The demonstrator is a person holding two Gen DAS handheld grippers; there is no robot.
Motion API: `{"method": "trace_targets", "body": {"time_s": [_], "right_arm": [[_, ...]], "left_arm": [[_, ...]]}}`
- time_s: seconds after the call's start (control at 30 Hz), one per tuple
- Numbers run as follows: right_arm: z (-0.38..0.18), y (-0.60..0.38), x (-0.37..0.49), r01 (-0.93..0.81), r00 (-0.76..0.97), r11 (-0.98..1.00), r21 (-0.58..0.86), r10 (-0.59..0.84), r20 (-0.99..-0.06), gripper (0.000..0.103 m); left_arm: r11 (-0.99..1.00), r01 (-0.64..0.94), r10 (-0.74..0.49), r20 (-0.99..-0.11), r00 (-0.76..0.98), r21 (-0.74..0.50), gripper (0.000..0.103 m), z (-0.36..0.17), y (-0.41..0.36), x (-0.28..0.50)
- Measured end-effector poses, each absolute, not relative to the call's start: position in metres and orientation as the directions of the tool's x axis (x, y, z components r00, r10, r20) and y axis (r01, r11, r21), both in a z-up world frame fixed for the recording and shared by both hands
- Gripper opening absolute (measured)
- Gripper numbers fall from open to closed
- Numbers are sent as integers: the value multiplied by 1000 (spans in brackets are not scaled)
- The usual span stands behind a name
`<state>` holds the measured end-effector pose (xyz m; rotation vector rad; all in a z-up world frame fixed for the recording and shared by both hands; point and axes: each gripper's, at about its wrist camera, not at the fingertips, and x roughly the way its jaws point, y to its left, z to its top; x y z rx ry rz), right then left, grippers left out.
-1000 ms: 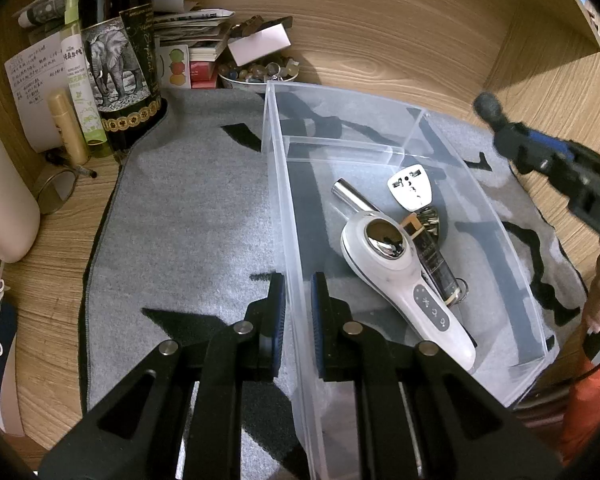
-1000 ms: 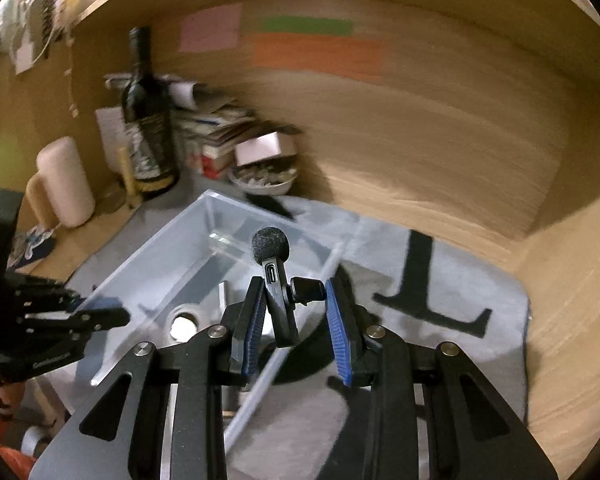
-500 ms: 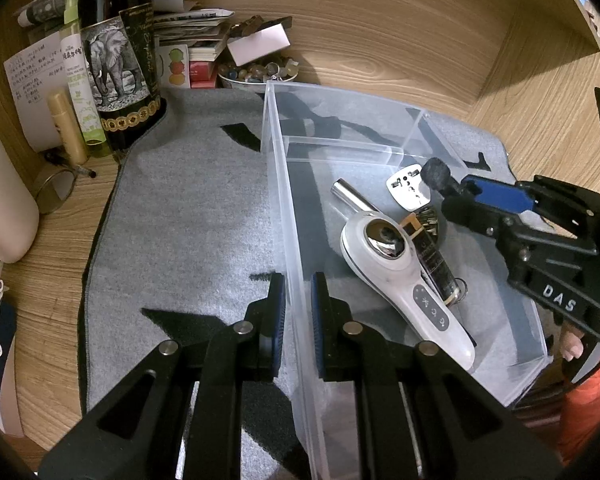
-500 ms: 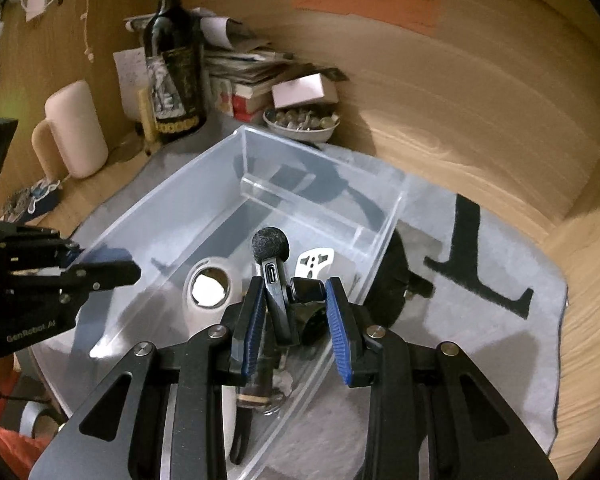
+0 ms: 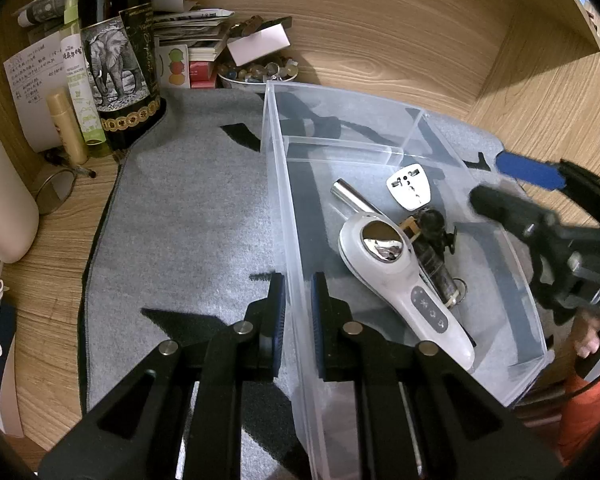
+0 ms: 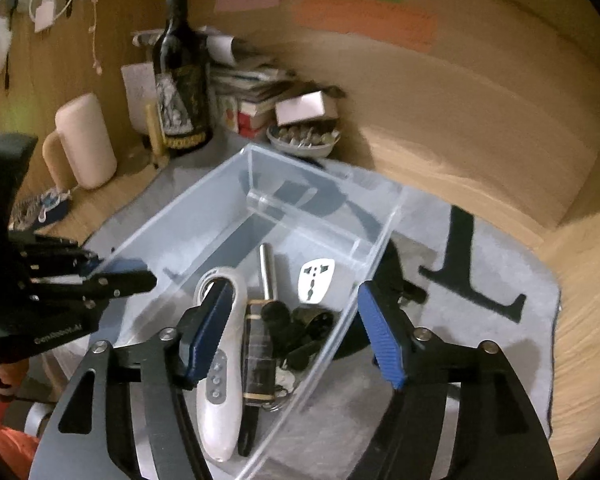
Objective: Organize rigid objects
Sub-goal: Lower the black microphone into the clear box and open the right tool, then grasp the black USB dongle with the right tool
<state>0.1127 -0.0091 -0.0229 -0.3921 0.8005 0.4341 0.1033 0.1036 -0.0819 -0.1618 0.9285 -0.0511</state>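
A clear plastic bin [image 5: 276, 168] [image 6: 260, 168] stands on a grey mat. In it lie a white handheld device [image 5: 400, 276] [image 6: 220, 368], a white plug adapter [image 5: 410, 186] [image 6: 316, 276], a metal tube [image 5: 352, 198], a dark tube [image 6: 258, 348] and a small black microphone [image 5: 434, 226] [image 6: 280, 320]. My left gripper [image 5: 298, 292] is shut on the bin's near side wall. My right gripper [image 6: 292, 332] is open and empty above the bin; it also shows in the left wrist view [image 5: 512, 188].
A wine bottle [image 5: 118, 52] [image 6: 182, 80], a cream mug [image 6: 80, 140], a lip balm stick [image 5: 66, 128], stacked books [image 5: 188, 48] and a bowl of beads [image 5: 260, 74] [image 6: 304, 138] crowd the back corner. Wooden walls close in behind and right.
My right gripper has opened wide and let go of the microphone, which now lies in the bin on the other items. The left gripper has not moved.
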Motion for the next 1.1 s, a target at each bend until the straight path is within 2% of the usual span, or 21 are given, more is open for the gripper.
{"method": "trace_targets", "body": {"time_s": [0.43,0.73,1.1], "right_arm": [[9,-69,142,-299,726,942,-152,121,-678,63],[-27,-97,182,-221,661,967,-129,51,-748,63],[-83,-91,212,-281,535,949,-141,33,-844,62]], "left_arm": [[987,-26,-113,-793,599,-160,11,-82,104,103],[987,-26,-113,-793,598,-161,11,-82,104,103],[987,-25,-115,-794,598,-162,11,-82,104,104]]}}
